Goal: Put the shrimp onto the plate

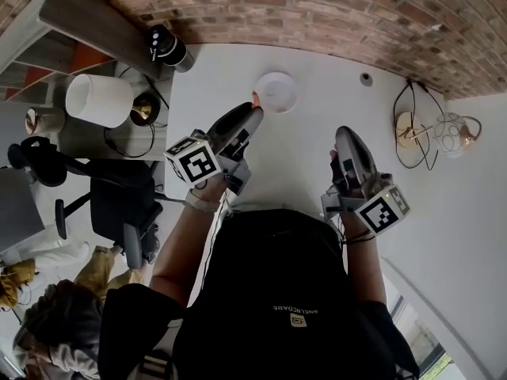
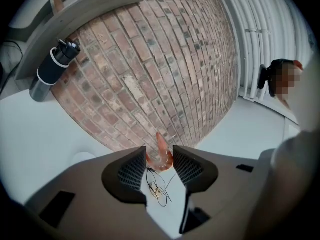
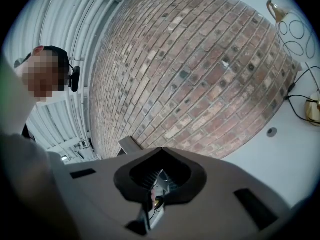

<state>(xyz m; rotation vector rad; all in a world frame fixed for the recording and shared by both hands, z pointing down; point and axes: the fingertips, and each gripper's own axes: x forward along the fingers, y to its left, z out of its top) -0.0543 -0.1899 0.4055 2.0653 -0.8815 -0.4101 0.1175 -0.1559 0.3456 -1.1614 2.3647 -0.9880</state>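
White table (image 1: 317,141) up against a brick wall (image 1: 317,14), and the plate (image 1: 276,92) sits near the wall, so everything below is placed off that. The left gripper (image 1: 253,114) is just left of the plate, jaws clamped on the shrimp (image 1: 255,98). In the left gripper view the shrimp (image 2: 160,153) is pinched between the 2 ribbed pads (image 2: 134,170), its pointy end sticking up past the gripper (image 2: 160,165). From the head view the shrimp is right at the plate's left rim and not on it yet. Can't tell if it touches the rim.

The right gripper (image 1: 342,134) hangs nearer the person than the plate and off to its right, well apart from it. Its jaws are pressed together with nothing between them, as the right gripper view shows (image 3: 159,178).

Other stuff: a black cylinder (image 1: 166,47) and a white lamp (image 1: 99,100) far left of the plate, and a wire ornament (image 1: 447,133) far right of it.
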